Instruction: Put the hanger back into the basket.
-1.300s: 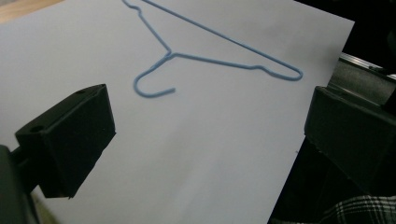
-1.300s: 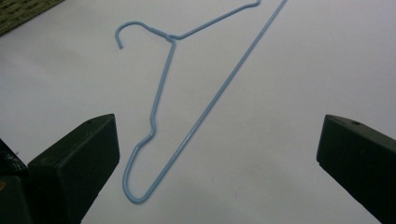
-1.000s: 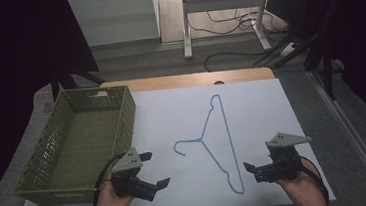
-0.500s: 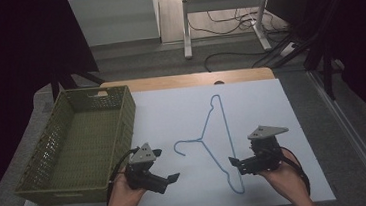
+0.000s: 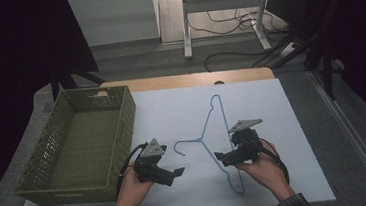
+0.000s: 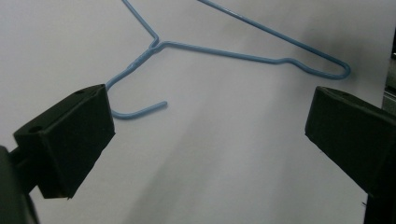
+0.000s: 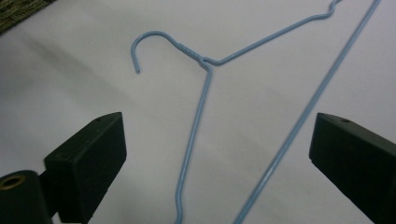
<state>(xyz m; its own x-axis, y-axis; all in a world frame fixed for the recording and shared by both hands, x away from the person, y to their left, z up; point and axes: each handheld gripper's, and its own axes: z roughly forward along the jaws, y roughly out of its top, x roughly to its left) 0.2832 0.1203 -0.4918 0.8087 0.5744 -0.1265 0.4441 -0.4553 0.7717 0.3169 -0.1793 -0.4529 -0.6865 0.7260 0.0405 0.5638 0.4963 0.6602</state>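
A blue wire hanger point(image 5: 208, 123) lies flat on the white table top, with its hook point(image 5: 179, 146) pointing left. My left gripper point(image 5: 178, 172) sits just below and left of the hook, jaws wide open and nothing between them; in the left gripper view point(image 6: 210, 112) the hook point(image 6: 135, 112) lies a little ahead. My right gripper point(image 5: 219, 156) hovers over the hanger's lower arm and points left. In the right gripper view point(image 7: 219, 128) two hanger wires point(image 7: 205, 93) run between the open jaws, which have just been closing slightly; the pads touch neither wire.
An olive green mesh basket point(image 5: 123, 133) stands at the table's left, close to my left hand. The white sheet point(image 5: 283, 124) reaches right and toward the wooden back edge point(image 5: 184, 80). Desk legs and cables lie on the floor beyond.
Both hands have moved inward toward the hanger: the left gripper rightward up to the hook, the right gripper leftward over the hanger's lower arm.
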